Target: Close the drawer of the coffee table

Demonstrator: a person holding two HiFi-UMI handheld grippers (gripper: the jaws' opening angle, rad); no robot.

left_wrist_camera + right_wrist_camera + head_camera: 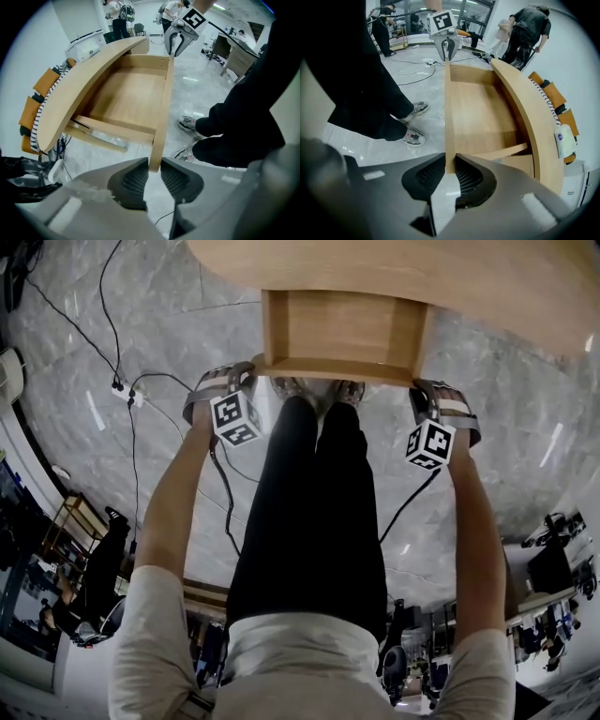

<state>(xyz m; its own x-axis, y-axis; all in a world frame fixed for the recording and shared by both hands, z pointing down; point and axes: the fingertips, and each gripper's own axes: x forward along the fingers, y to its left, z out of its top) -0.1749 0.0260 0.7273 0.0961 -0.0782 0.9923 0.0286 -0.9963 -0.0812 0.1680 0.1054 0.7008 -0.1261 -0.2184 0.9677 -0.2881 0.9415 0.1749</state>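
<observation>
The coffee table's light wooden drawer (342, 329) stands pulled out from under the curved tabletop (422, 277), and it holds nothing. Its front panel (337, 371) faces the person. My left gripper (248, 371) points down over the panel's left end. In the left gripper view the panel (164, 108) sits between the dark ribbed pads (133, 180), which are closed on it. My right gripper (424, 388) is at the panel's right end. In the right gripper view the jaws (451, 168) clamp the panel edge (449, 112).
The person's black-trousered legs and shoes (319, 390) stand right against the drawer front. Cables and a power strip (127, 395) lie on the marble floor to the left. An orange striped seat (40, 93) is beyond the table. People (529, 28) and desks are farther off.
</observation>
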